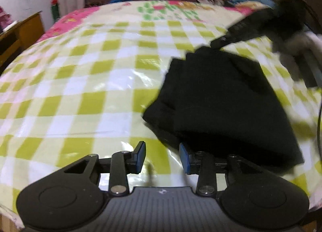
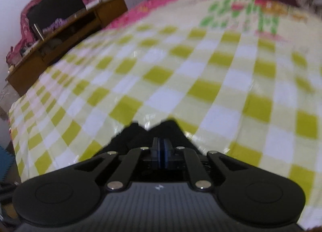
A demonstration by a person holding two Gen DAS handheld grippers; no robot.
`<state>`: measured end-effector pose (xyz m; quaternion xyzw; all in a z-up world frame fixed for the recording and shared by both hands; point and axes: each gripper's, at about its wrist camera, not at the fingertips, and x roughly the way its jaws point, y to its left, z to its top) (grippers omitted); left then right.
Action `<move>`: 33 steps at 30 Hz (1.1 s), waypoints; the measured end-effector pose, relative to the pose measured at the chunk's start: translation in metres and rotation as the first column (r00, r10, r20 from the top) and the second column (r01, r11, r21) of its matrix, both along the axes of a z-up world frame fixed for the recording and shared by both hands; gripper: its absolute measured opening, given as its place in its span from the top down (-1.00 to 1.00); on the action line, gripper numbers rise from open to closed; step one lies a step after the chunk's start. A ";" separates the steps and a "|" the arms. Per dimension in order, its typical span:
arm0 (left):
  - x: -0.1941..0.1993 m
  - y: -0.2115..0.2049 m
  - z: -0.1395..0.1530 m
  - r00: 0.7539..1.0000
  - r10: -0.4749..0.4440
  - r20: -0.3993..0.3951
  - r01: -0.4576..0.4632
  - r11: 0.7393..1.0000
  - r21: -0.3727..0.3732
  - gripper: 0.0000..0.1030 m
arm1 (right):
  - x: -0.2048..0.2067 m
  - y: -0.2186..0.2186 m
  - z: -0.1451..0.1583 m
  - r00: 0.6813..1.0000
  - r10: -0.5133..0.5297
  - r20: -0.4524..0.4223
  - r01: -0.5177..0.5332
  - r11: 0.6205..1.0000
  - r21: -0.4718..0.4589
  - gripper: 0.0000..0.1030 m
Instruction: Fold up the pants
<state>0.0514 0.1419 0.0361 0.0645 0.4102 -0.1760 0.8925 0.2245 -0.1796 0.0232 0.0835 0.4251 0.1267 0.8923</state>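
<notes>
Pants (image 1: 221, 99), black and already bundled into a thick layered wad, lie on the right side of the checked bed (image 1: 90, 75); soft, limp and light by the look, best pinched at a corner or hem. Left tongs (image 1: 162, 156) stand apart, empty, beside the near edge; right tongs (image 2: 161, 152) are clamped on a far corner

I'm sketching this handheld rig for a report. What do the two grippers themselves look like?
Both match: the left gripper and right gripper have matte black linkage arms with silver pivot pins, blue pads on black fingers, round black side housings and a ribbed grey body bearing a small white logo.
</notes>
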 end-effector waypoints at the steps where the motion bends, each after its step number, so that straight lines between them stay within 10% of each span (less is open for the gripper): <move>1: 0.002 -0.001 0.004 1.000 0.002 0.021 -0.001 1.000 -0.014 0.01 | -0.005 0.001 0.006 0.999 0.014 0.034 -0.014 1.000 -0.001 0.84; 6: 0.021 -0.039 0.002 0.991 -0.061 0.115 0.068 0.996 -0.054 -0.03 | -0.006 0.027 -0.010 0.990 0.141 -0.011 -0.140 0.990 0.014 0.88; 10: 0.046 -0.062 -0.033 0.993 -0.114 0.038 0.111 0.992 0.066 -0.35 | 0.024 0.004 -0.053 0.990 -0.007 -0.142 0.019 0.997 0.080 1.00; 12: 0.043 -0.059 -0.026 0.993 -0.115 0.040 0.112 0.992 0.060 -0.35 | 0.018 -0.011 -0.037 0.988 -0.093 -0.122 0.109 0.985 0.133 0.76; 16: 0.026 -0.052 -0.015 0.989 -0.115 0.090 0.110 0.992 0.061 -0.37 | -0.051 -0.032 0.008 0.990 -0.143 0.010 0.141 0.982 0.125 0.68; 22: 0.026 -0.066 -0.026 0.993 -0.107 0.051 0.104 0.993 0.058 -0.37 | -0.134 -0.046 -0.026 0.956 -0.238 -0.169 0.272 0.937 0.220 0.39; 29: 0.044 -0.091 -0.030 0.991 -0.123 0.060 0.116 0.988 0.102 -0.40 | -0.080 -0.065 -0.059 0.904 -0.365 -0.225 0.414 0.877 0.242 0.39; 33: 0.076 -0.115 -0.036 0.996 -0.088 0.025 0.086 0.993 0.080 -0.47 | -0.026 -0.066 -0.055 0.905 -0.390 -0.170 0.410 0.906 0.101 0.39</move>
